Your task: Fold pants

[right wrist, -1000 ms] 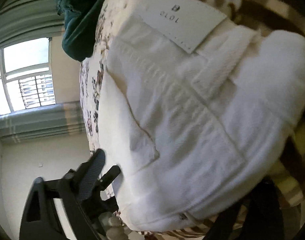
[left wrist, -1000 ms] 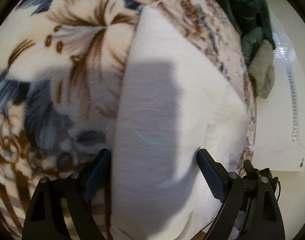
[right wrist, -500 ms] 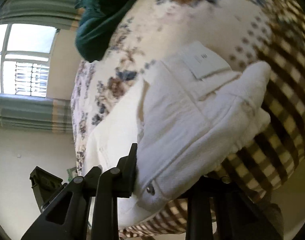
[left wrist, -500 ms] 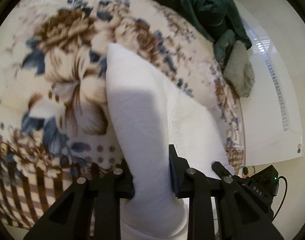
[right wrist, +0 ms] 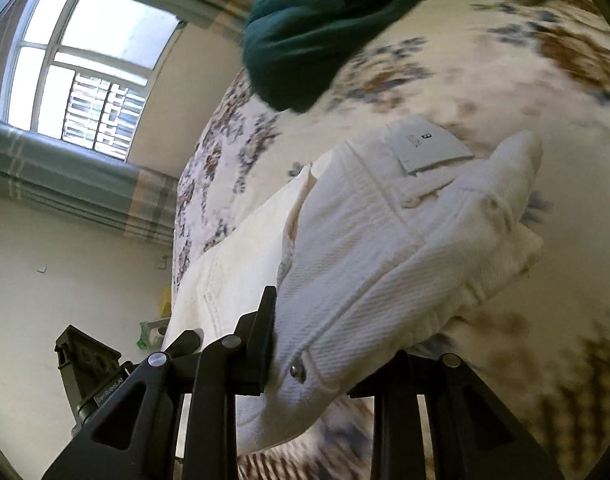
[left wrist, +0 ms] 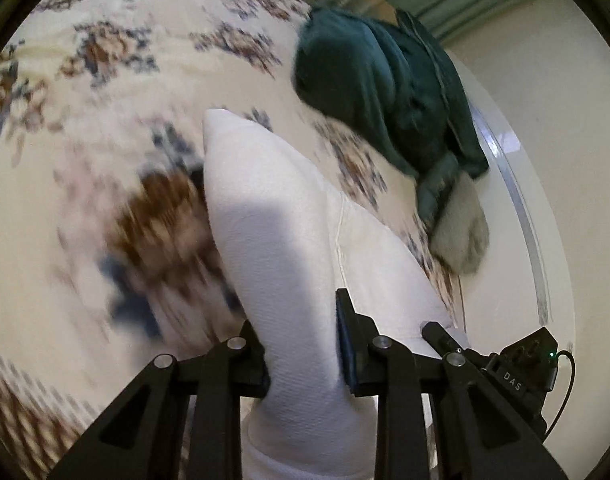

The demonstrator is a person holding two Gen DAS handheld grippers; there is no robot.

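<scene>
Left wrist view: the left gripper [left wrist: 301, 344] sits at the bottom centre of the frame, its two black fingers [left wrist: 351, 344] pinching a fold of the white pants [left wrist: 273, 248]; the cloth rises from the jaws toward the middle of the frame and ends in a rounded tip, with a grey shadow across its lower half; behind it spreads the floral blanket [left wrist: 105, 120], cream with brown and blue flowers, blurred at centre left; a dark green garment [left wrist: 381, 92] lies bunched at the upper right, with a grey-green fuzzy piece [left wrist: 463, 236] just below it at the blanket's right edge; a black device marked DAS [left wrist: 521, 368] shows at the lower right. Right wrist view: the right gripper [right wrist: 329, 352] at the bottom centre is clamped on the waistband end of the pants [right wrist: 385, 248], the left finger [right wrist: 261, 344] pressed against the cloth beside a metal button [right wrist: 297, 370]; the right finger is mostly hidden under the fabric; a pale label patch [right wrist: 429, 148] sits on the waistband at centre right; the blanket [right wrist: 485, 88] fills the right side, the green garment [right wrist: 305, 40] the top centre, and a window [right wrist: 85, 68] with striped curtains the upper left.
</scene>
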